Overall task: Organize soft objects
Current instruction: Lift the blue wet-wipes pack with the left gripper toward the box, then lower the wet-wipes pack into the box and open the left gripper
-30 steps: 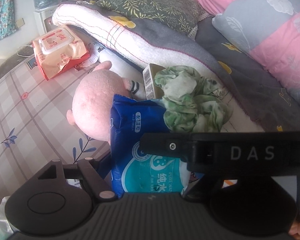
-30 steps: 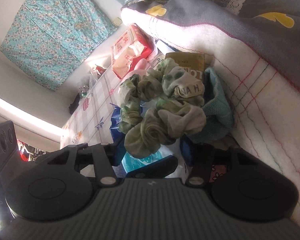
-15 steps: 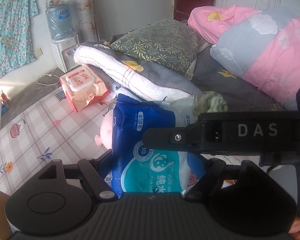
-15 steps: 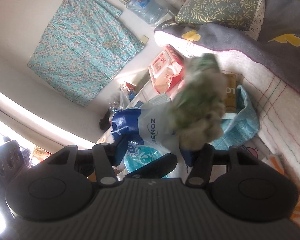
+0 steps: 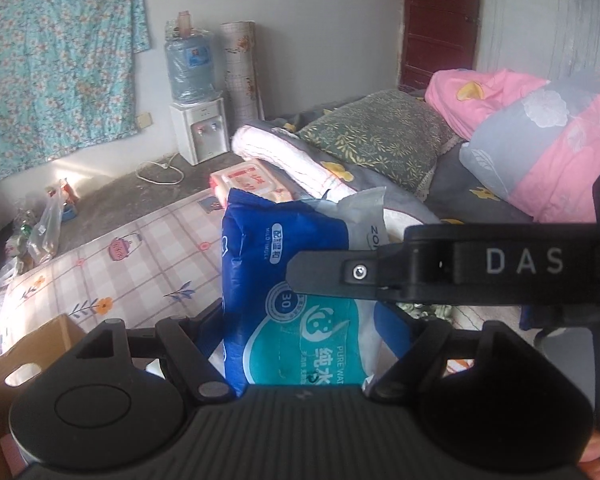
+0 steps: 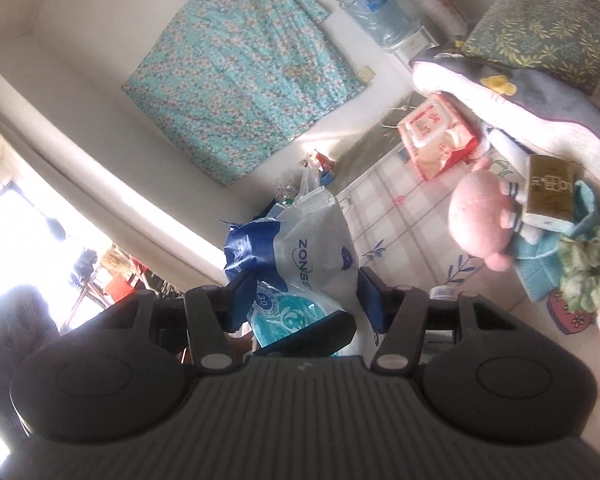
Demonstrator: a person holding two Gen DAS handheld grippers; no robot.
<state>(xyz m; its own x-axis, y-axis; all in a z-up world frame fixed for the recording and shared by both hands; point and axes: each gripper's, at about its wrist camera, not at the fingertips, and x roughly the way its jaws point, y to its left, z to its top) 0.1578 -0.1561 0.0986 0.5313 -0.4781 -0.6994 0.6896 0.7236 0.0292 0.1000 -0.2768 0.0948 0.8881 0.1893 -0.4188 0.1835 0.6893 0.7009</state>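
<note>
1. We have the blue wipes pack (image 5: 296, 292) clamped from both sides: the left gripper (image 5: 300, 344) is spread fairly wide and closed on its lower body, and the right gripper (image 6: 300, 300) is about half open and closed on the same pack.
2. The pack hangs in the air above the checked mat (image 5: 140, 264), clear of it.
3. To carry it well, we should move both grippers together and keep the squeeze even, since the soft pack will likely buckle or slide if one side leads.
4. The cardboard box (image 5: 32, 344) near the mat's edge looks the likely drop spot; we judge a level, slow lowering best.
5. Count beside the mat's far end: one pink plush (image 6: 484, 224), one orange wipes pack (image 6: 436, 136), one green scrunchie (image 6: 592, 268), one teal cloth (image 6: 540, 264).
</note>
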